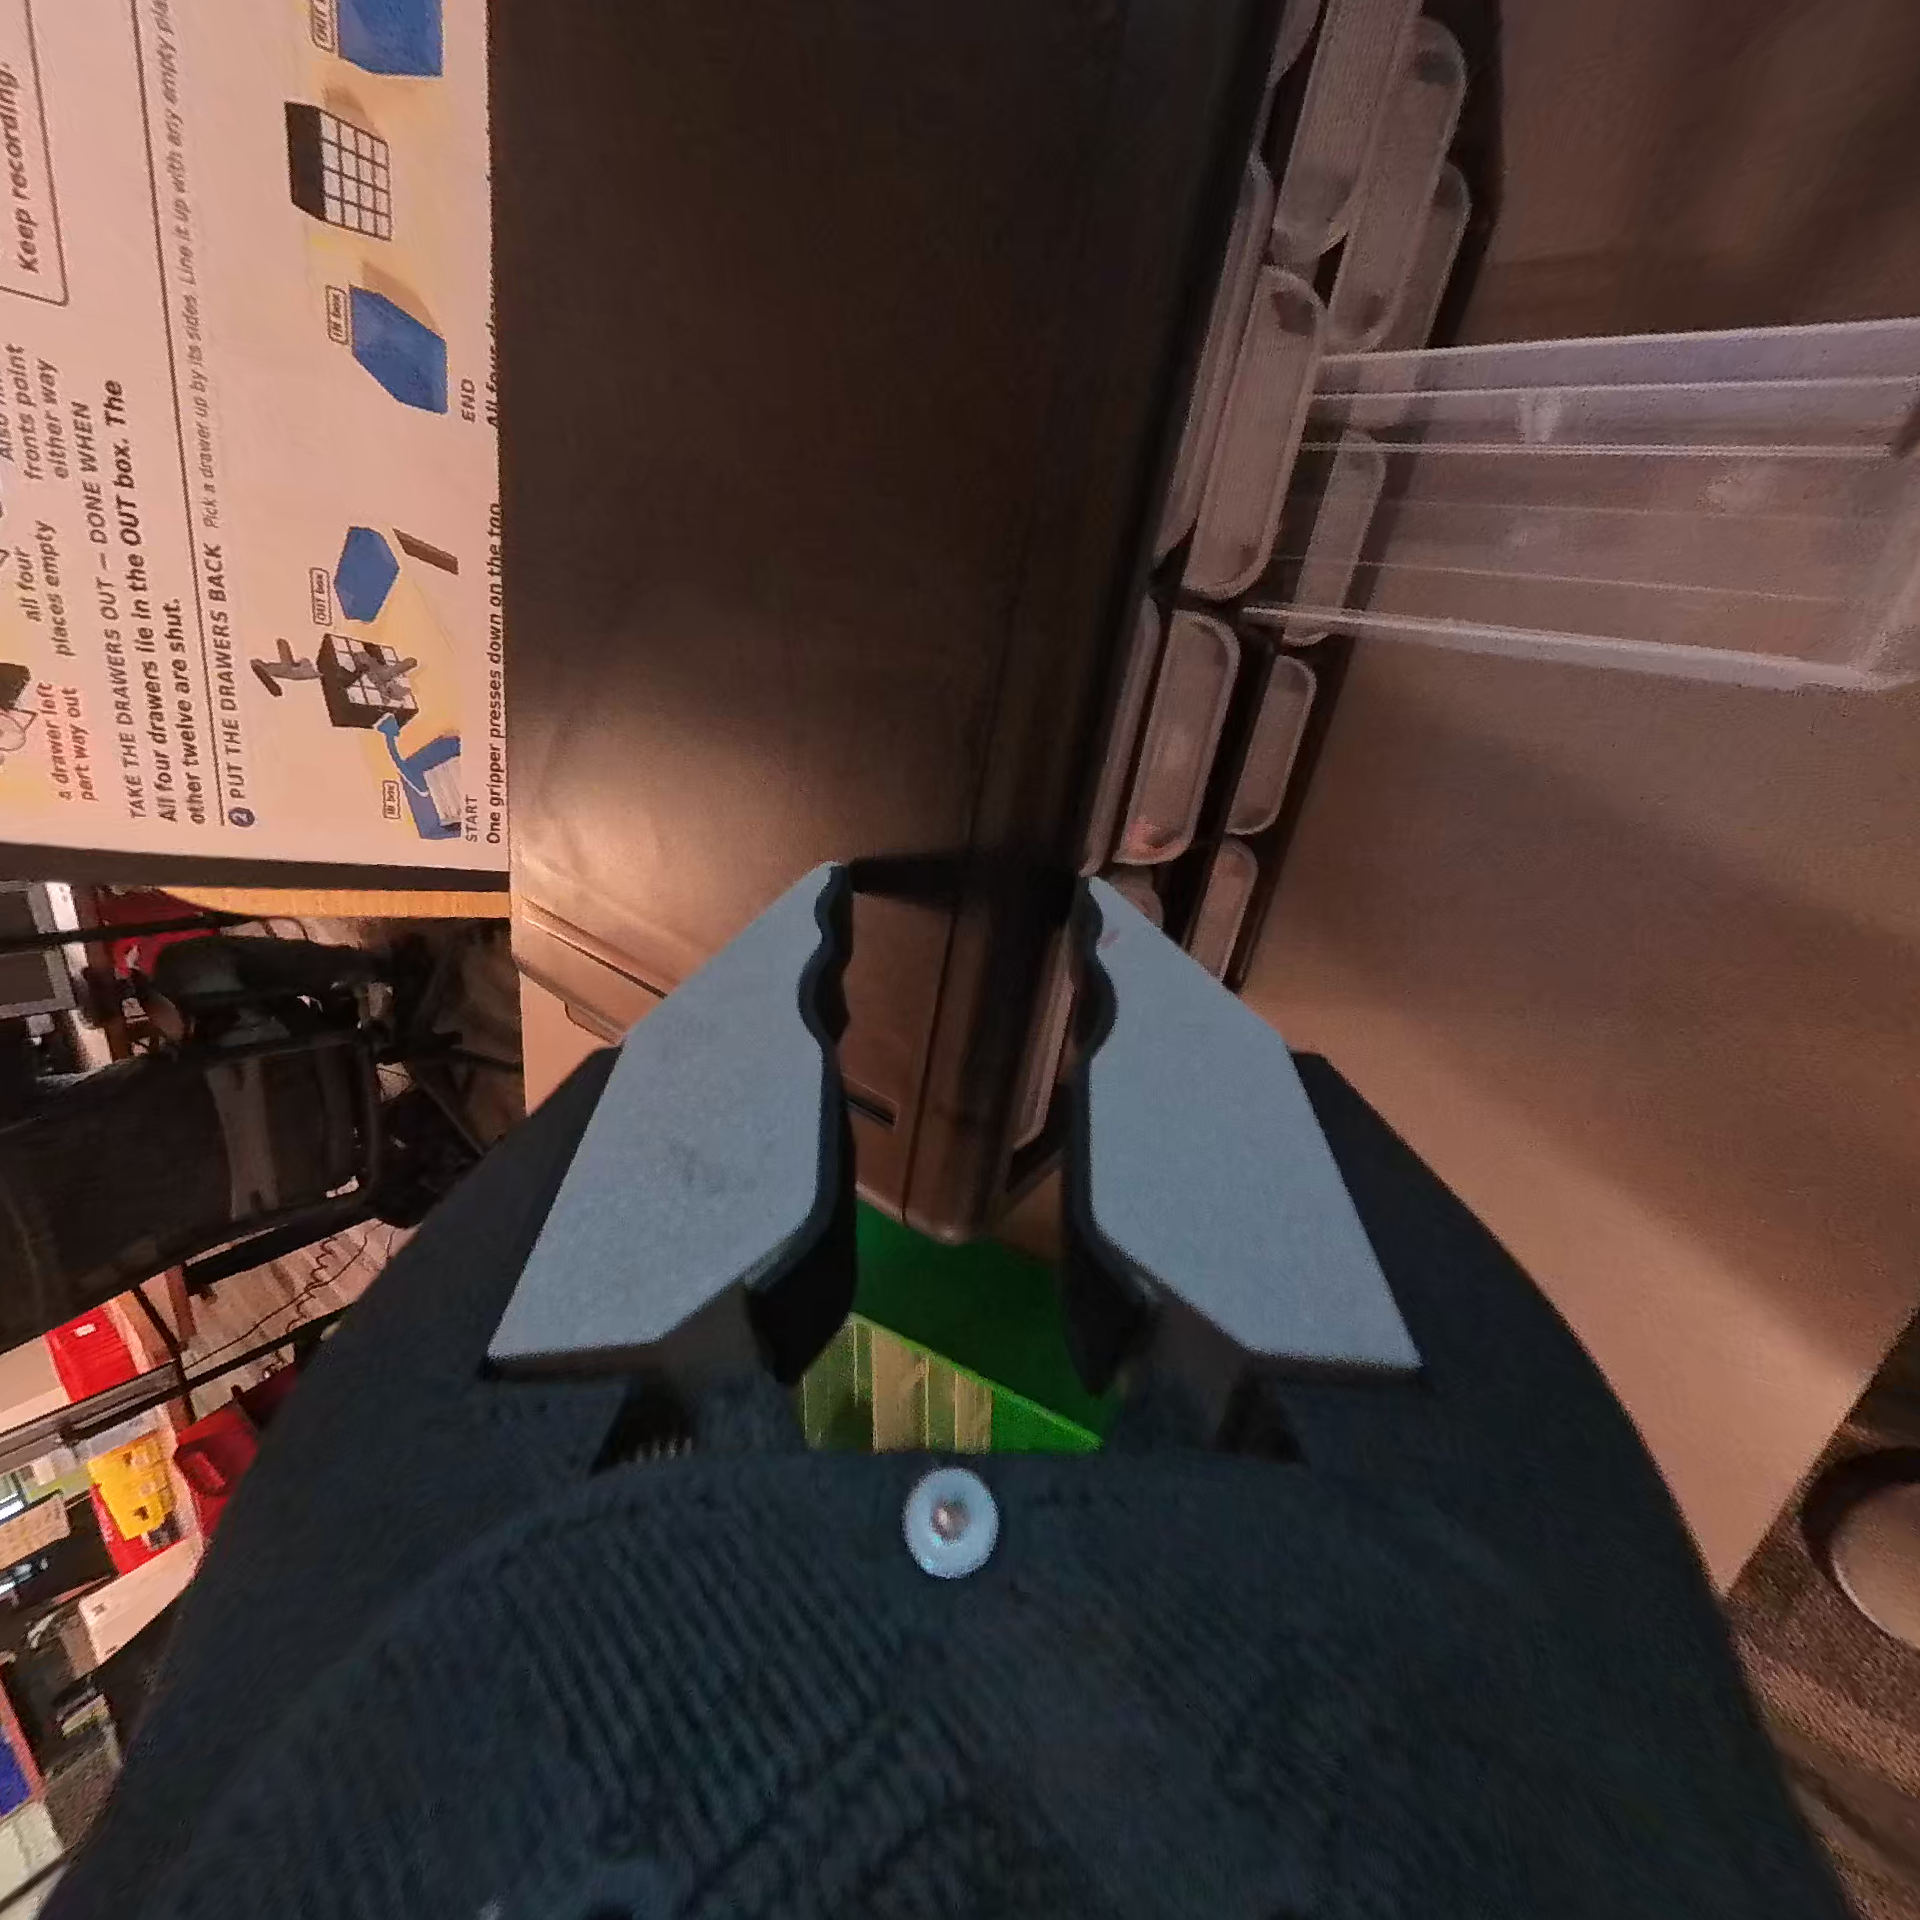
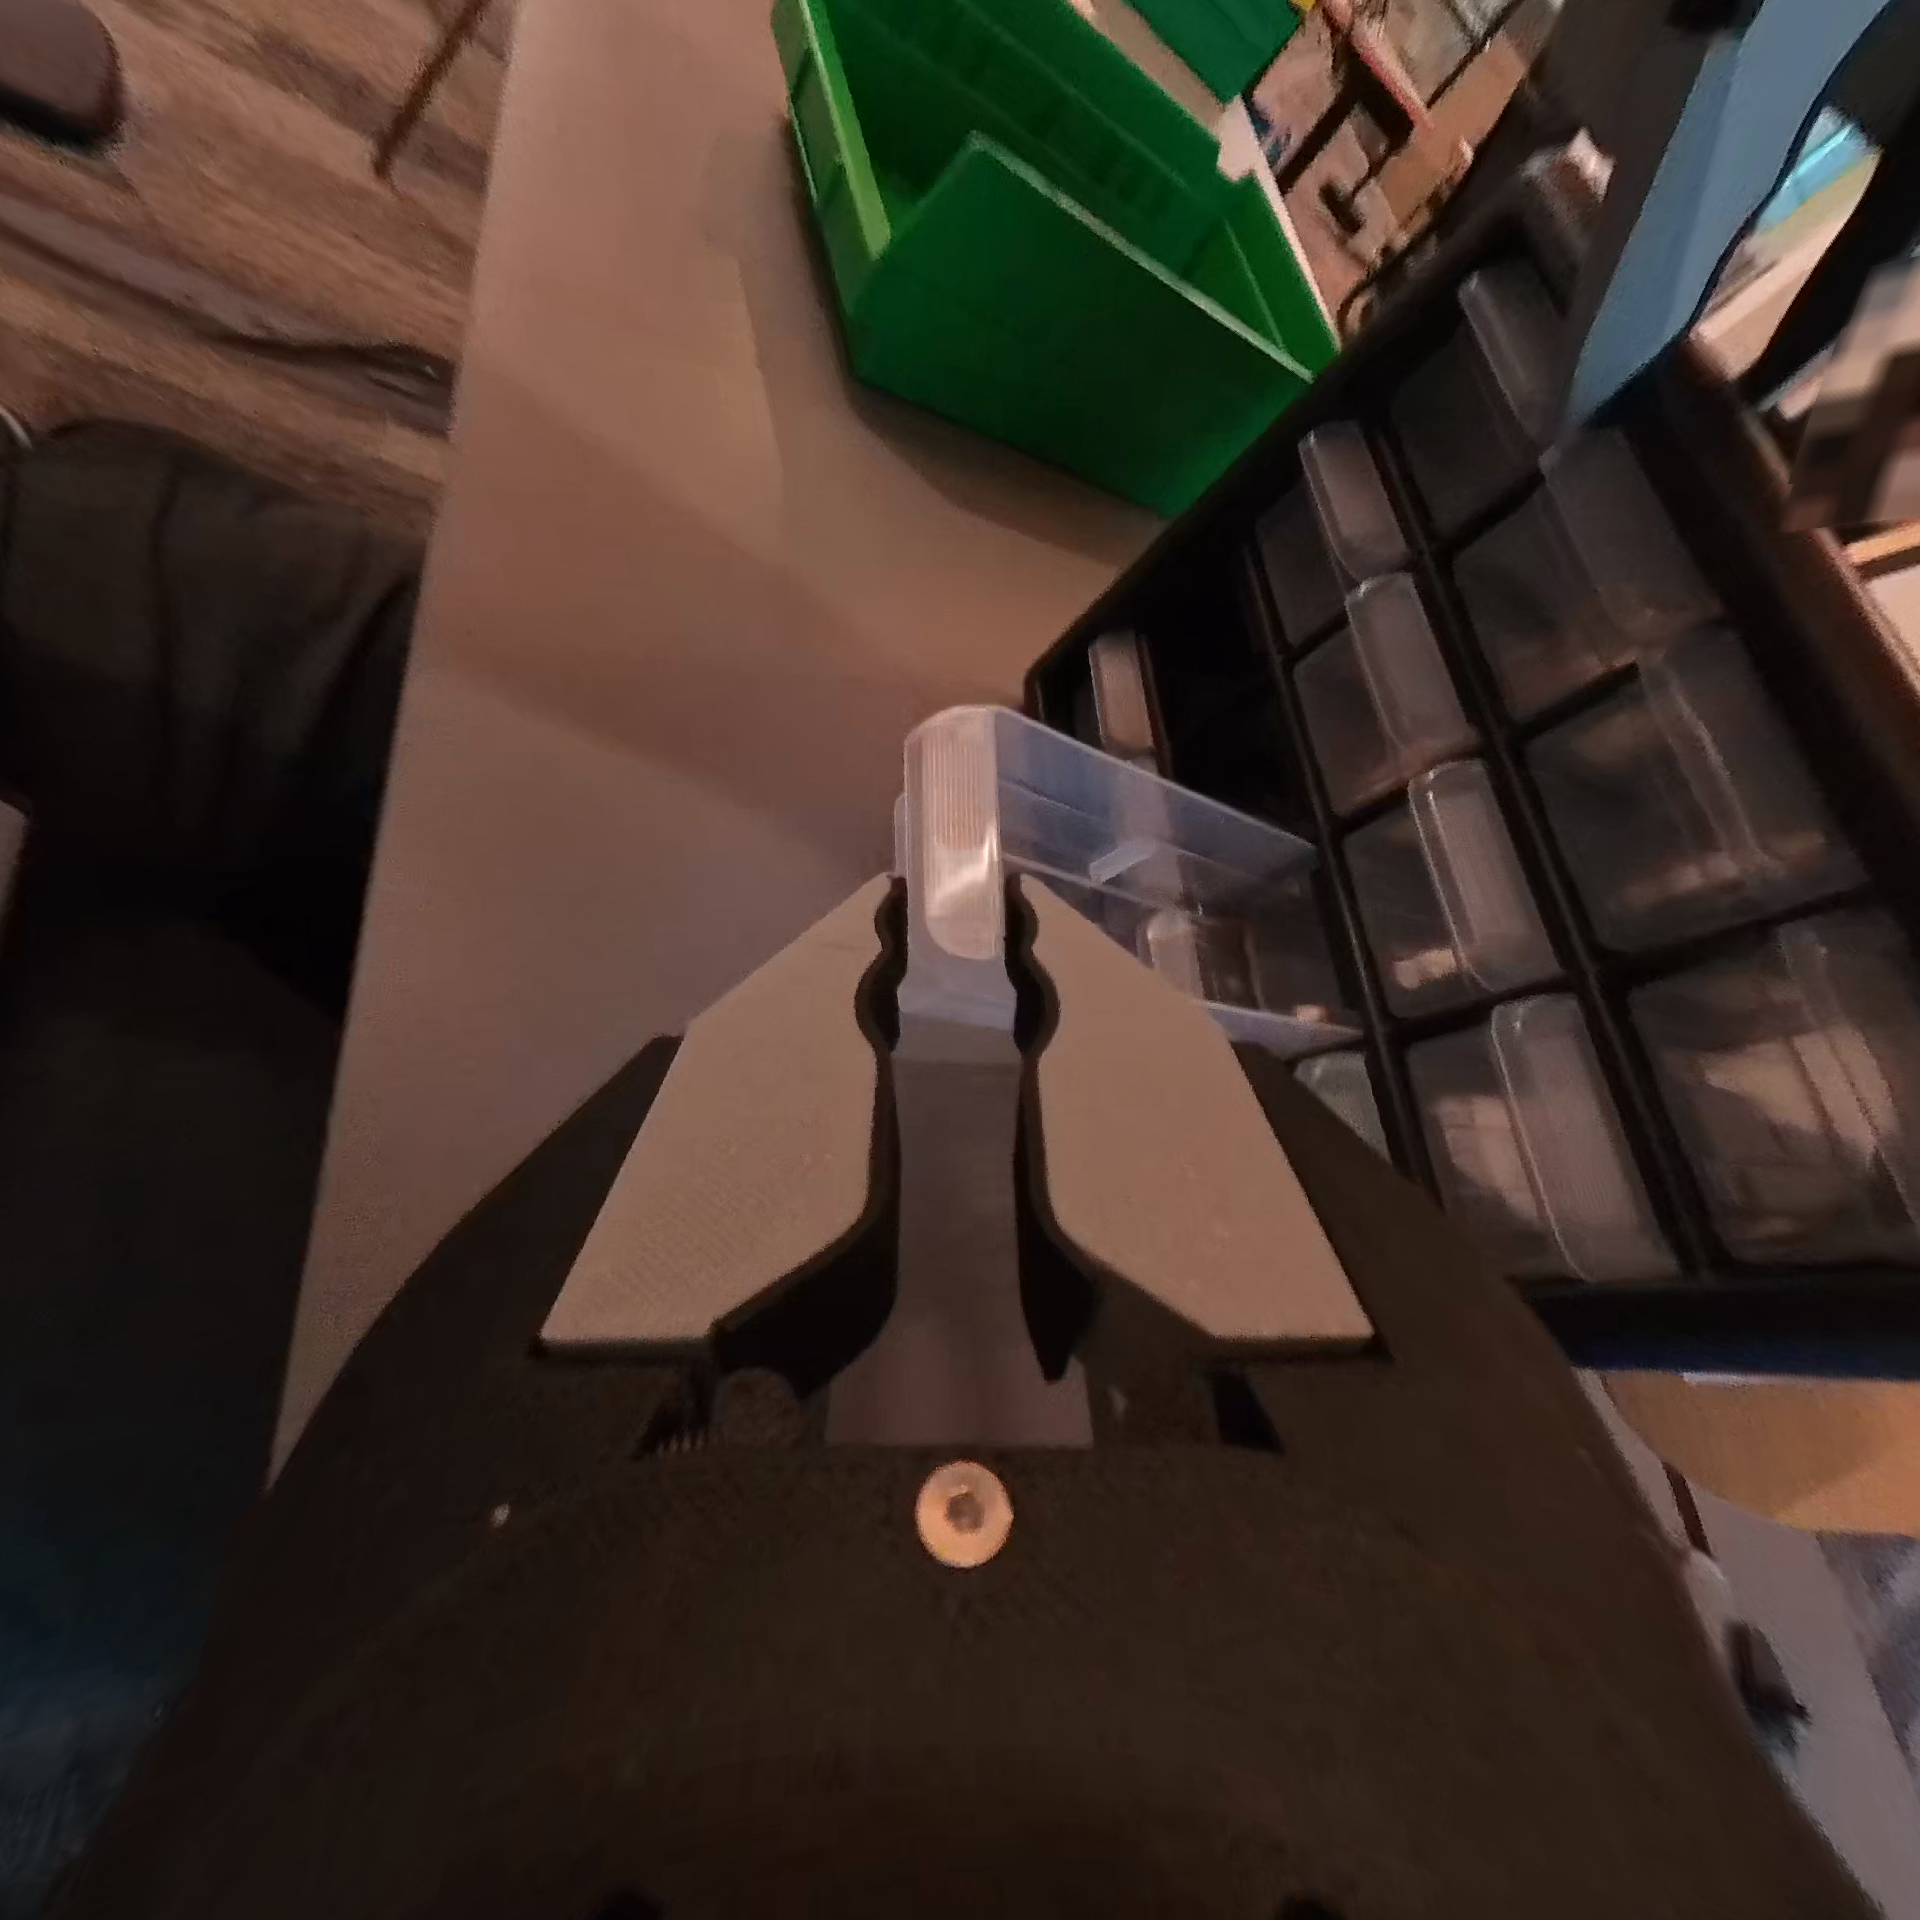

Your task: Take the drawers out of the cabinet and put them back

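The black cabinet [image 2: 1558, 790] holds rows of clear plastic drawers. One clear drawer [image 2: 1101, 821] sticks most of the way out of its slot. My right gripper [image 2: 951, 914] is shut on that drawer's front handle. In the left wrist view the cabinet's dark top [image 1: 831, 468] fills the middle, and the same pulled-out drawer [image 1: 1600, 499] juts to the right. My left gripper [image 1: 961, 894] is open, its fingers over the cabinet's top edge near the front corner; I cannot tell if they touch it.
A green bin [image 2: 1039, 239] stands on the tan table [image 2: 623, 540] beyond the cabinet; it also shows between my left fingers [image 1: 966, 1320]. An instruction sheet [image 1: 239, 416] lies left of the cabinet. Shelves and clutter sit past the table edge at left [image 1: 156, 1143].
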The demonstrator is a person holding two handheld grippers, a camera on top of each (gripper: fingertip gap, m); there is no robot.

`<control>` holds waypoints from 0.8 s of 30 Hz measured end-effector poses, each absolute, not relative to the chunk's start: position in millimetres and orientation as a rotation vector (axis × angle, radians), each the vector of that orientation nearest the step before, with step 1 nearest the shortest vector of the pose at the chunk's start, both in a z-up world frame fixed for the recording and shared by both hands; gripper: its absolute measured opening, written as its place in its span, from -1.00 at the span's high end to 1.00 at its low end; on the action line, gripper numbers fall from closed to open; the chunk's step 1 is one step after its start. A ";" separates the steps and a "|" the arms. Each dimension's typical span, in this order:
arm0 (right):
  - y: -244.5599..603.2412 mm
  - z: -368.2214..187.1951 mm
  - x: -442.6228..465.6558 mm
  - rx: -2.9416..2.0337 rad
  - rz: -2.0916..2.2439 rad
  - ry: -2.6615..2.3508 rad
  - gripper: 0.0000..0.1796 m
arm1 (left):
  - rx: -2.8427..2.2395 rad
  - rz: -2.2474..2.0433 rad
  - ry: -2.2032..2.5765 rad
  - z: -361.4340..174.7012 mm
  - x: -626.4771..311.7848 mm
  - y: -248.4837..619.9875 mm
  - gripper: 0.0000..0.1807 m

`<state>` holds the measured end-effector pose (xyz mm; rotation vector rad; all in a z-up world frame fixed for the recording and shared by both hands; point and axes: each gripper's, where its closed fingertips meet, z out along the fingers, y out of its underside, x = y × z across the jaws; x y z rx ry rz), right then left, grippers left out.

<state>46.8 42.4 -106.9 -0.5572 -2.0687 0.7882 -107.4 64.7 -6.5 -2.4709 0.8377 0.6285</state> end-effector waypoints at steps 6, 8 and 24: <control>82.6 -113.4 8.2 -0.742 0.562 -1.954 0.81 | -2.512 0.660 0.854 -6.8 -107.6 64.4 0.55; 101.9 -112.6 -5.3 -0.834 0.459 -1.891 0.77 | -2.522 0.666 0.857 -6.7 -107.7 64.2 0.55; 66.4 -108.3 -8.1 -0.909 0.740 -1.977 1.00 | -2.524 0.679 0.835 -6.8 -107.4 63.9 0.55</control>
